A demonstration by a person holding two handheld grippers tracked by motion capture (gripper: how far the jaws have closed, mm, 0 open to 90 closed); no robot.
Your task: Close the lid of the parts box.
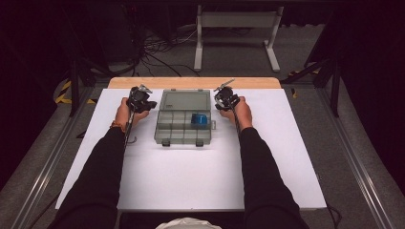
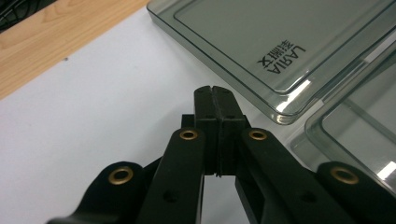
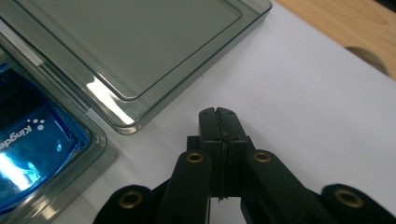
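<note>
Both grippers, left [image 1: 143,101] and right [image 1: 223,98], fingers pressed together and empty, flanked the open organiser box [image 1: 184,119] at mid-counter [image 1: 191,176]; its smooth, rigid, light plastic looked best gripped by the lid [image 2: 261,46] rim.

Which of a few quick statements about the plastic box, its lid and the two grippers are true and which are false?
1. The plastic box lies open, its lid flat on the table on the far side. True.
2. A blue packet sits in one of the box's compartments. True.
3. The left gripper is clamped on the lid's corner. False: its jaws are shut on nothing, beside the lid on the white surface.
4. The right gripper stands wide open. False: its jaws are shut together.
5. The grippers flank the lid, one at each side. True.
</note>
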